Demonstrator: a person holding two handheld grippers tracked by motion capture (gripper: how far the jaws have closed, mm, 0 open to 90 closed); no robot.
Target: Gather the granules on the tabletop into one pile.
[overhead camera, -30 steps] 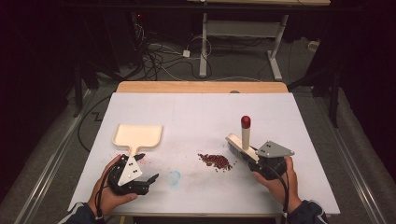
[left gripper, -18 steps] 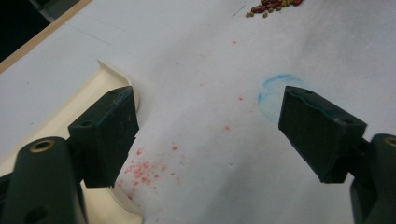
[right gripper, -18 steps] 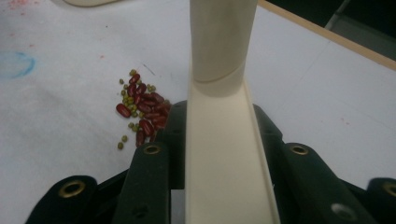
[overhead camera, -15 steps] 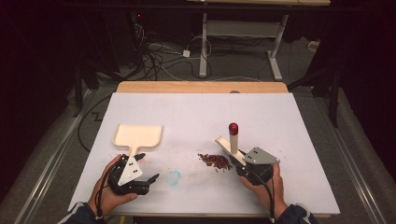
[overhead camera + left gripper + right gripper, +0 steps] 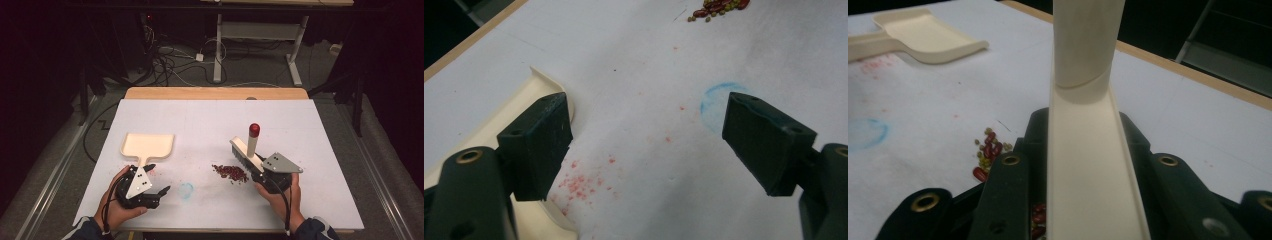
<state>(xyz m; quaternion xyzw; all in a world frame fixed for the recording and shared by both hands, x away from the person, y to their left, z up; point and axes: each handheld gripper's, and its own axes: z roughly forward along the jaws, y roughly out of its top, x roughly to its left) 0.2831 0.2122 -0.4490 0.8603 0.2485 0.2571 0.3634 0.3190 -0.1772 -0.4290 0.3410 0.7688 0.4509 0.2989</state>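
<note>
Our left gripper (image 5: 649, 145) has its two black jaws wide apart over the white table (image 5: 634, 45). The cream dustpan (image 5: 531, 92) sits by the left jaw. Beans (image 5: 719, 6) lie far ahead.

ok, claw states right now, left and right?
Left claw: open, nothing between the jaws, beside the dustpan.
Right claw: closed on the brush, by the beans.

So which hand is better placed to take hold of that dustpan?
Left. Its open gripper sits beside the dustpan handle, while the right gripper is shut on the brush by the beans.
</note>
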